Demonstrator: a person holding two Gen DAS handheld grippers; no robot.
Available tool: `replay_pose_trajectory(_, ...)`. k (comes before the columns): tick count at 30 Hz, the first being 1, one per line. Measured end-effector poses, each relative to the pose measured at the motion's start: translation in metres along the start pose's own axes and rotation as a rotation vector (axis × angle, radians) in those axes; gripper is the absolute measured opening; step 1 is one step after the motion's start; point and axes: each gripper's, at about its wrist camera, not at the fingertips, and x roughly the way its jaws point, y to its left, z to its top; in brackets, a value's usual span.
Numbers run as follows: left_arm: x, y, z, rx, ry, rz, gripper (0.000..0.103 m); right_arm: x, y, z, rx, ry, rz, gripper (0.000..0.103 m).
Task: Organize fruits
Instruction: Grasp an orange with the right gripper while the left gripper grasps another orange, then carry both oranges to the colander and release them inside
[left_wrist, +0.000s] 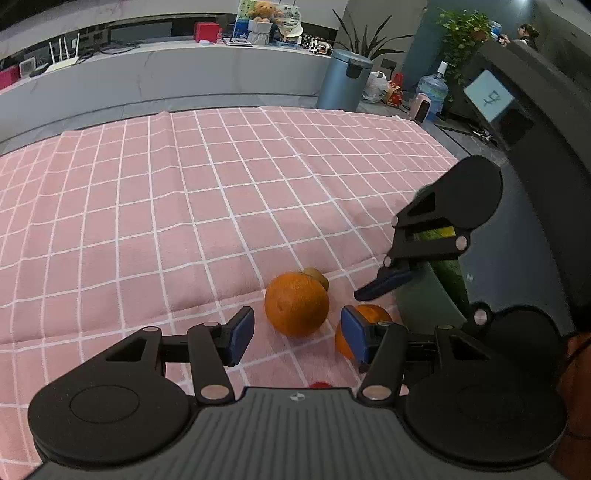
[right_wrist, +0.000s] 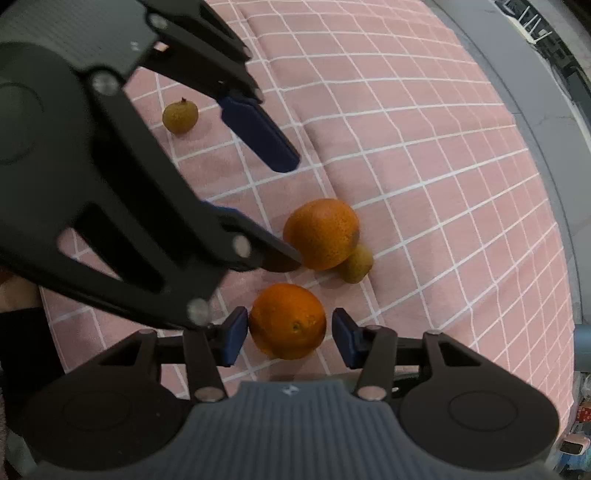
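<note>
Two oranges lie on the pink checked cloth. In the left wrist view the bigger orange sits just ahead of my open left gripper, untouched, with a small brown-green fruit against its far side. The second orange is half hidden behind my right finger. In the right wrist view that orange shows between the fingers of my right gripper, with a narrow gap at the right pad. The left gripper reaches in from the upper left beside the other orange.
Another small brown-green fruit lies apart on the cloth. A long dark green thing shows behind the right gripper near the table's right edge. A bit of something red peeks out by the left gripper's body. A blue bin stands beyond.
</note>
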Motion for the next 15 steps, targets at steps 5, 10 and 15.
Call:
replay_pose_trajectory(5,0.013,0.000,0.003,-0.022,0.022,-0.022,0.064,0.006,-0.005,-0.001,0.007,0.000,0.033,0.046)
replay_pose_trajectory(10,0.020,-0.001,0.003,-0.034,0.027,-0.001,0.048,0.009,-0.004,0.000,0.010,-0.004,0.037,0.044)
replay_pose_trajectory(15,0.020,-0.001,0.004,-0.060,0.033,0.021,0.046,0.008,-0.002,-0.002,0.016,-0.012,0.028,0.043)
